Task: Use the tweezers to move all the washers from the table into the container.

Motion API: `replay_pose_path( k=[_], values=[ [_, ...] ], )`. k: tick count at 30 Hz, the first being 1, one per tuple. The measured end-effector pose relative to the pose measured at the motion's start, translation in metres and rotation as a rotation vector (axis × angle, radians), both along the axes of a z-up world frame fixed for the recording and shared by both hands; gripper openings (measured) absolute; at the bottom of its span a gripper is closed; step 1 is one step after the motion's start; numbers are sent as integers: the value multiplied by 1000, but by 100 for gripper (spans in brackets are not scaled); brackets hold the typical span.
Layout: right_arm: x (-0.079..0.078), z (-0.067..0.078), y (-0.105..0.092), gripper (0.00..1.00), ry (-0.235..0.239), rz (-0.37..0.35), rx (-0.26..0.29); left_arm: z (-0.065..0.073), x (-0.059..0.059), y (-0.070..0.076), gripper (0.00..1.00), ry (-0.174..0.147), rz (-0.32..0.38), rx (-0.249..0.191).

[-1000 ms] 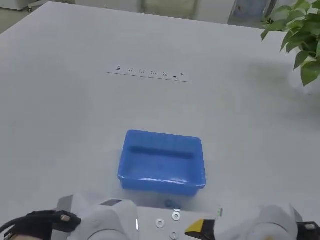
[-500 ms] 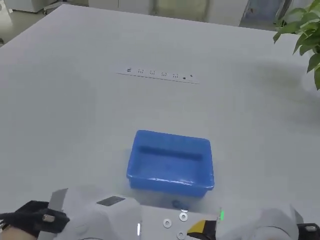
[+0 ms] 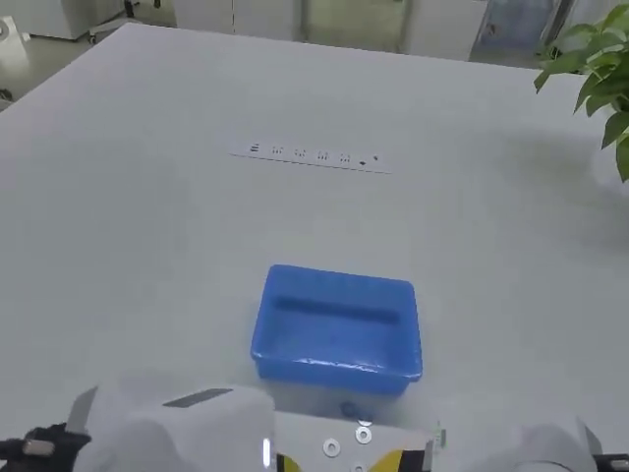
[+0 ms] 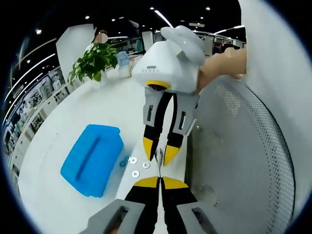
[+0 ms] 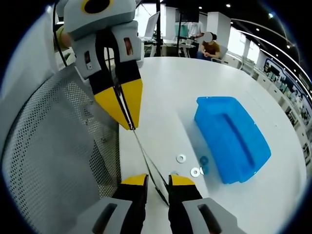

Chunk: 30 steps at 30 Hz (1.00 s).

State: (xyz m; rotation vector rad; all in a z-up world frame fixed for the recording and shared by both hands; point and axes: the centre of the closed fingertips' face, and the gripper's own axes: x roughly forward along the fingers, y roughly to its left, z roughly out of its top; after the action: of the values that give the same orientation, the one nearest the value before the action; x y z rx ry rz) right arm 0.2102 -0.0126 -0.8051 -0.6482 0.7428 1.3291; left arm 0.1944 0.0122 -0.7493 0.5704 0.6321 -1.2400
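Thin metal tweezers (image 5: 146,156) run between my two grippers above the table's near edge. My left gripper (image 4: 161,181) is shut on one end of them. My right gripper (image 5: 158,181) has its jaws closed in around the other end. From the left gripper view the right gripper (image 4: 160,150) comes down from above onto the tweezers (image 4: 160,163). Three silver washers (image 3: 332,448) (image 4: 135,174) (image 5: 181,158) lie on the table just below the grippers. The blue container (image 3: 337,329) (image 4: 92,158) (image 5: 231,136) stands right behind them, with nothing visible inside.
A small blue ring (image 5: 204,160) lies against the container's near wall. A mesh chair back (image 4: 234,146) (image 5: 63,146) sits close behind the grippers. A power strip (image 3: 310,155) is set into the white table (image 3: 147,226) farther back. A potted plant (image 3: 600,69) stands at the far right.
The head camera has tilted, so both grippers sit lower in its picture and the gloved hand has slid to the left edge. Container and washers lie where they were.
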Motion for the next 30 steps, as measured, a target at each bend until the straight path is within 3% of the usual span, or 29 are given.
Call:
replay_pose_path(
  k=[13, 18, 22, 30],
  values=[
    [5, 15, 3, 7, -38, -4, 58, 28, 8, -14, 0, -45, 8, -108],
    [8, 16, 7, 6, -40, -25, 74, 29, 13, -12, 0, -66, 9, -92],
    [10, 20, 13, 6, -35, -40, 108, 37, 17, -13, 0, -76, 15, -114],
    [16, 23, 17, 5, -35, -77, 145, 40, 24, -13, 0, -105, 16, -105]
  ],
)
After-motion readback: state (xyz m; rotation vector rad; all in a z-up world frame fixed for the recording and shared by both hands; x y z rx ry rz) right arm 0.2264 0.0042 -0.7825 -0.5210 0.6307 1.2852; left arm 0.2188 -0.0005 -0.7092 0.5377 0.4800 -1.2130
